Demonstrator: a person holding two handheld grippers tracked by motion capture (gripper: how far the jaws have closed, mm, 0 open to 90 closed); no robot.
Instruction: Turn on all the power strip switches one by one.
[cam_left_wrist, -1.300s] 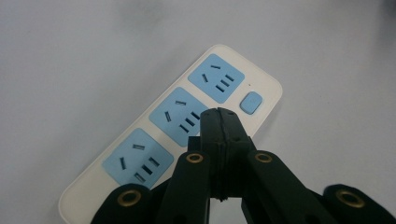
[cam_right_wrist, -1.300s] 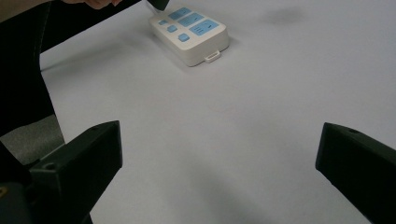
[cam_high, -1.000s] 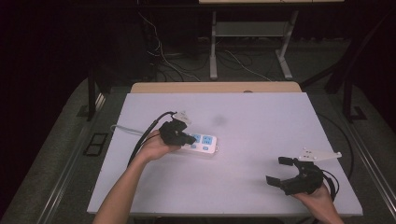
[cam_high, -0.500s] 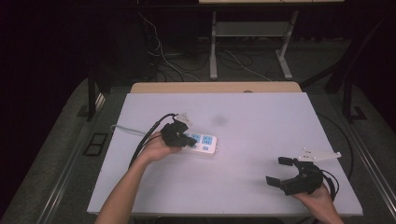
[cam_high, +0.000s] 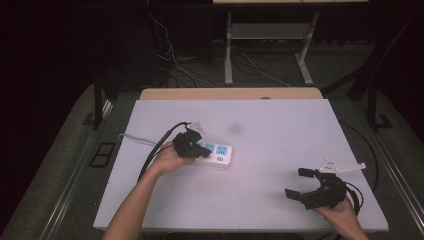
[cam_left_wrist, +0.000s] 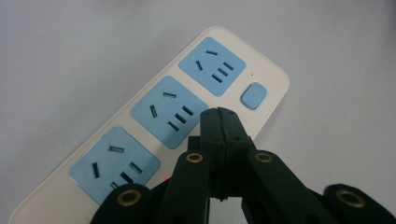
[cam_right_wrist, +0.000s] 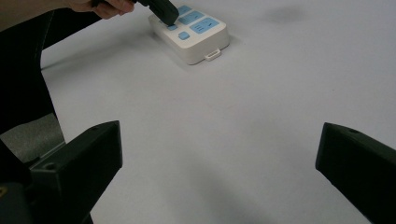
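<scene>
While the left gripper (cam_left_wrist: 218, 122) hovers with its jaws pressed together and nothing between them, its tip sits low over the white power strip (cam_high: 216, 153), which lies left of centre in the high view on the pale table (cam_high: 280, 135). In the left gripper view that tip is beside the middle blue socket (cam_left_wrist: 169, 111), short of the blue switch button (cam_left_wrist: 253, 95) at the strip's far end. To press cleanly, I judge the shut tip should come straight down on the button's middle. The right gripper (cam_high: 306, 184) rests lower right, jaws spread wide, empty.
</scene>
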